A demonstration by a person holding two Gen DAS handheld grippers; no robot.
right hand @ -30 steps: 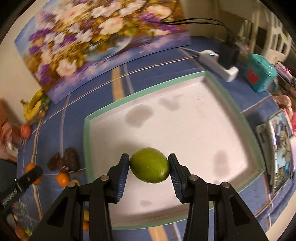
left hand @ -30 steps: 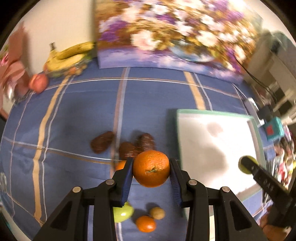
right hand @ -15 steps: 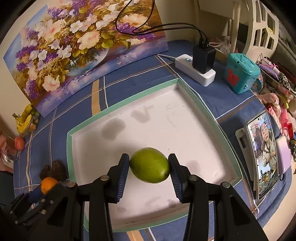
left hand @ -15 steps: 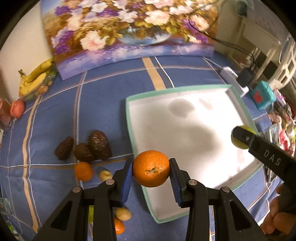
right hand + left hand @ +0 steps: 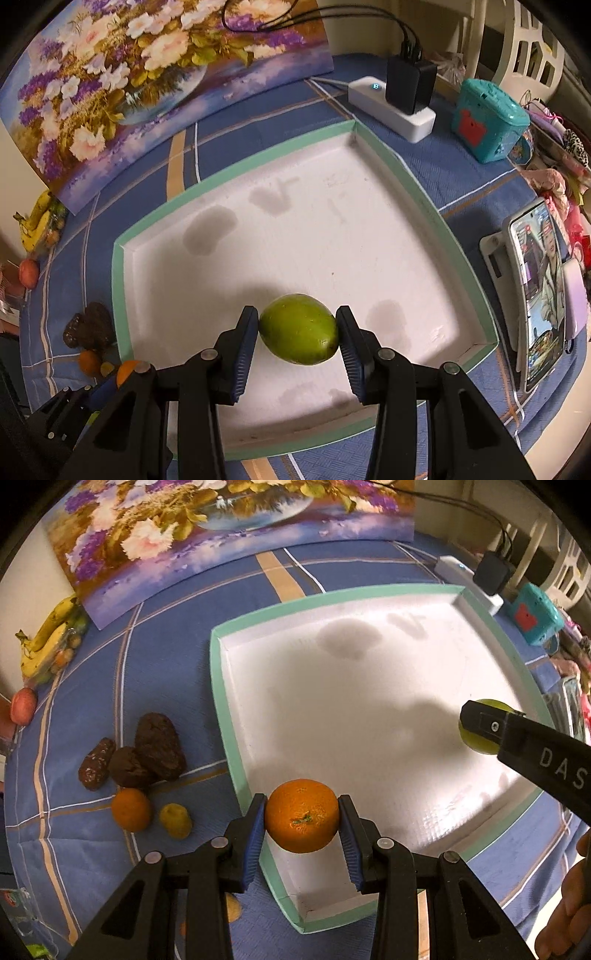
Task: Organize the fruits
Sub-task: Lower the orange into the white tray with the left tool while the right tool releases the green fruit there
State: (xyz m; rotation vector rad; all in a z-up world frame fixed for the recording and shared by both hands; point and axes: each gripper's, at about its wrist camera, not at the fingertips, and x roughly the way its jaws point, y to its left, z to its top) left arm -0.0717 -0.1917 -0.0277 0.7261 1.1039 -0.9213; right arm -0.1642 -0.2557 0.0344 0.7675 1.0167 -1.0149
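My left gripper (image 5: 302,825) is shut on an orange (image 5: 302,815) and holds it above the near left corner of the white tray with a green rim (image 5: 219,716). My right gripper (image 5: 297,332) is shut on a green mango (image 5: 298,328) above the tray's near middle (image 5: 122,291). The right gripper also shows at the right of the left wrist view, with the mango (image 5: 480,744) behind its finger. Loose fruit lies left of the tray: three dark brown fruits (image 5: 159,746), a small orange (image 5: 131,809) and a small yellow fruit (image 5: 176,820).
A flower painting (image 5: 229,524) stands at the back. Bananas (image 5: 48,638) and a red apple (image 5: 23,706) lie far left. A power strip with charger (image 5: 397,105), a teal box (image 5: 489,120) and a phone on a stand (image 5: 541,288) sit right of the tray.
Both grippers have moved forward and right over the tray, each still holding its fruit. The left gripper has passed from above the loose fruit to above the tray's near left corner.
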